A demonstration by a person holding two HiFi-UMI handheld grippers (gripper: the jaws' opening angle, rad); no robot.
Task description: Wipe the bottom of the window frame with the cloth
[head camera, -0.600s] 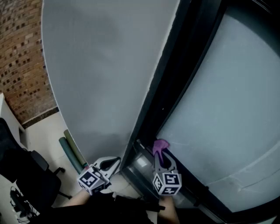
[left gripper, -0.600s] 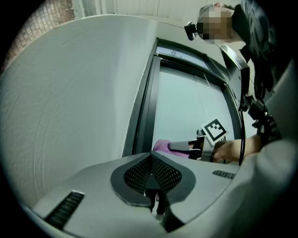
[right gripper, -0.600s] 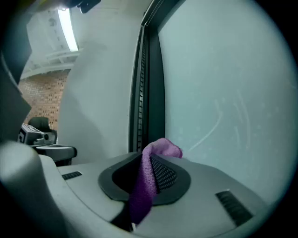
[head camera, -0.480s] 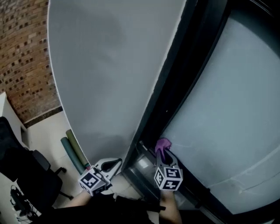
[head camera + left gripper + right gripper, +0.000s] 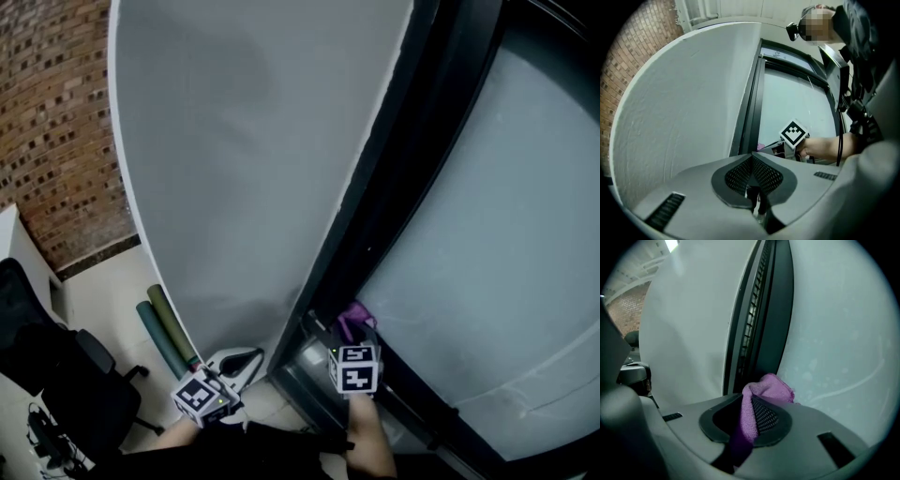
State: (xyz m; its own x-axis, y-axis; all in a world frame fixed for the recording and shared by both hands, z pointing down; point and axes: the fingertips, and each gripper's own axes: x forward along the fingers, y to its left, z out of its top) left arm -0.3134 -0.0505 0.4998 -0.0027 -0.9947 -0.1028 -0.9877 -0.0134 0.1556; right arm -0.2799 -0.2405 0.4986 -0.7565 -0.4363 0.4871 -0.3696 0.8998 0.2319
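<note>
A purple cloth (image 5: 352, 319) is pinched in my right gripper (image 5: 353, 330), which is shut on it. The cloth (image 5: 771, 387) bulges out past the pads and touches the bottom of the dark window frame (image 5: 311, 361), in the corner where the upright frame bar (image 5: 776, 310) meets the frosted glass (image 5: 834, 333). My left gripper (image 5: 240, 360) hangs lower left, beside the grey wall panel (image 5: 244, 169) and apart from the frame. Its jaws are shut on nothing (image 5: 752, 159). In the left gripper view the right gripper's marker cube (image 5: 793, 132) shows near the frame.
Two rolled mats (image 5: 167, 333) lean at the foot of the grey panel. A black office chair (image 5: 70, 380) stands at the lower left on the pale floor, and a brick wall (image 5: 52, 122) fills the far left. The glass pane (image 5: 487, 234) fills the right.
My right gripper has pushed forward with the cloth, closer to the corner of the frame. The left gripper has barely moved. The head view has shifted slightly.
</note>
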